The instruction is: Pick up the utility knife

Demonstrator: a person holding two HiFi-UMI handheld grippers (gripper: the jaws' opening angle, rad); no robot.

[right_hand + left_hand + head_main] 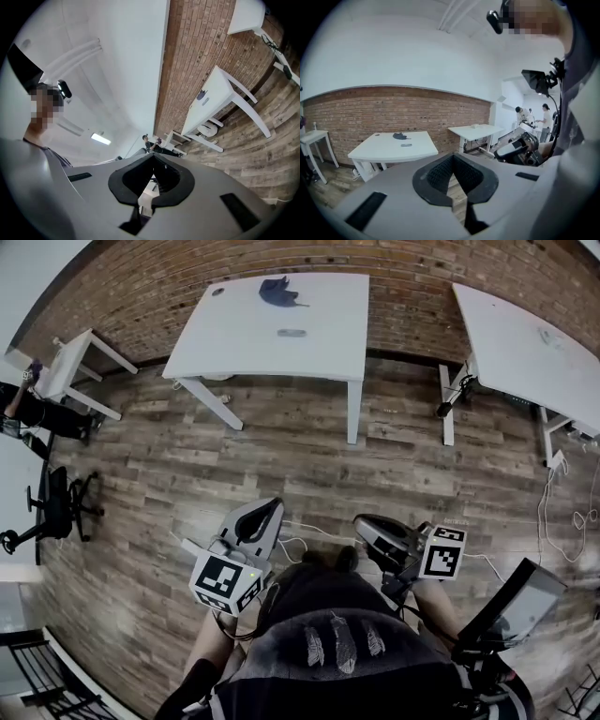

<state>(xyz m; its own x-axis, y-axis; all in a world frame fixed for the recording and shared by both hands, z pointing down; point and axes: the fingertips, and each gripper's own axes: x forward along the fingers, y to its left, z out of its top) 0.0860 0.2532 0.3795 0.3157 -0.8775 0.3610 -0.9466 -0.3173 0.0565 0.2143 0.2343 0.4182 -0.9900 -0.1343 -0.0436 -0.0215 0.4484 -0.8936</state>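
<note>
A small grey oblong thing, which looks like the utility knife, lies on the white table by the brick wall. A dark crumpled item lies behind it. The left gripper view shows the same grey thing and dark item far ahead. My left gripper and right gripper are held close to my body, over the wooden floor and far from the table. Both are shut and empty, as seen in the left gripper and the right gripper views. The right gripper view is rolled sideways.
A second white table stands at the right, with cables on the floor near it. A small white side table, an office chair and a seated person are at the left. A dark screen hangs at my right side.
</note>
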